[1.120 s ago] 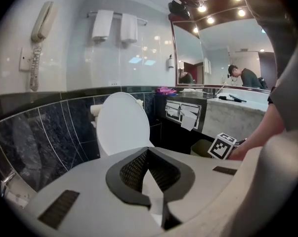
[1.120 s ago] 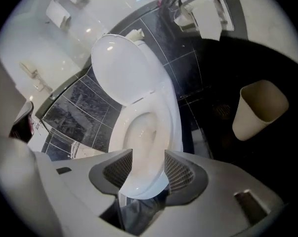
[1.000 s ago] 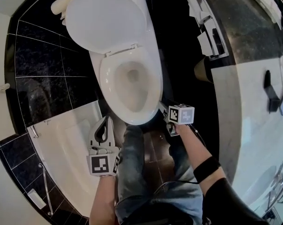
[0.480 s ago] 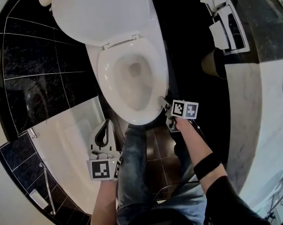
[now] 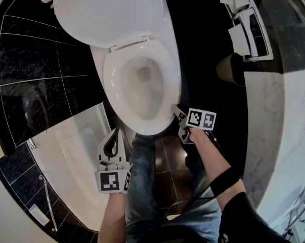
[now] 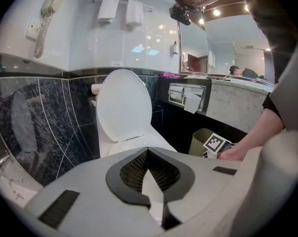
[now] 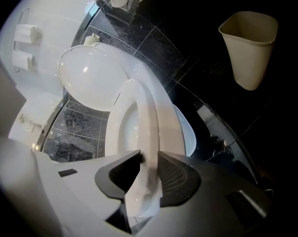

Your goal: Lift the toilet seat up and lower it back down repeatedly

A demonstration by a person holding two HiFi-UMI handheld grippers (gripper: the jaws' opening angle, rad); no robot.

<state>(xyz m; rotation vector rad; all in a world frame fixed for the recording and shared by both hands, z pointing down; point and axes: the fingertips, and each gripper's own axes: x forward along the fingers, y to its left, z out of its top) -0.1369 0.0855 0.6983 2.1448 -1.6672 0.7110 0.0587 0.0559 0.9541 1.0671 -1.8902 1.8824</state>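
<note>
Toilet seat [image 5: 170, 80] is shown lowered on the bowl [image 5: 142, 85] in the head view. In the left gripper view, the left gripper [image 6: 148, 152] is seen with jaws together, empty. In the right gripper view, the seat's rim is clamped by the right gripper [image 7: 149, 158], whose jaws have just been closing.

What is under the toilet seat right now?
The white bowl: its hollow shows through the opening of the toilet seat. The seat covers nearly all of the bowl's rim, so that part is hidden.
</note>
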